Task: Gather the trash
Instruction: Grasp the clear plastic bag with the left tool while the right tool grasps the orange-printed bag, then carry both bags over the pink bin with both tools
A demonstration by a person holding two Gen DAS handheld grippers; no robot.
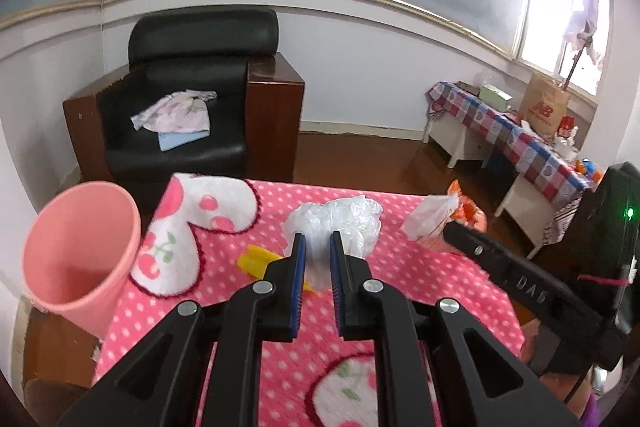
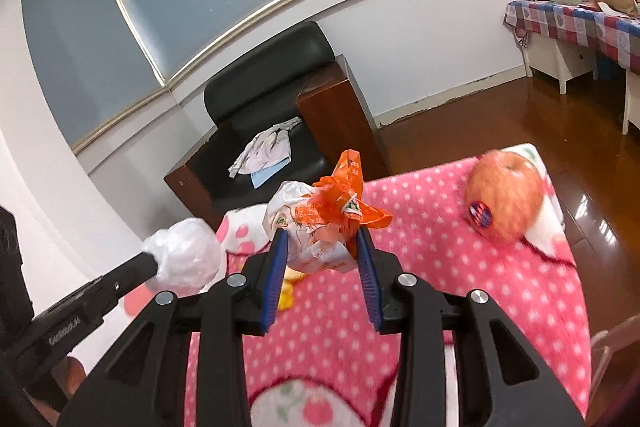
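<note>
Now | left gripper [image 1: 318, 241] fingers pinch clear plastic wad [image 1: 340, 223] | right gripper [image 2: 322, 241] fingers clamp orange-white wrapper [image 2: 320, 223]

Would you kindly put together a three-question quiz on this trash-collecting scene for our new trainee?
1. True or false: the left gripper is shut on a crumpled clear plastic bag.
2. Multiple choice: what does the right gripper hold? A) the apple B) a crumpled orange-and-white wrapper C) a folded cloth
3. Short answer: which round fruit lies on the pink polka-dot blanket, and what marks its skin?

Key
1. True; its pads pinch the bag.
2. B, the crumpled orange-and-white wrapper.
3. An apple, bearing a small sticker.
</note>
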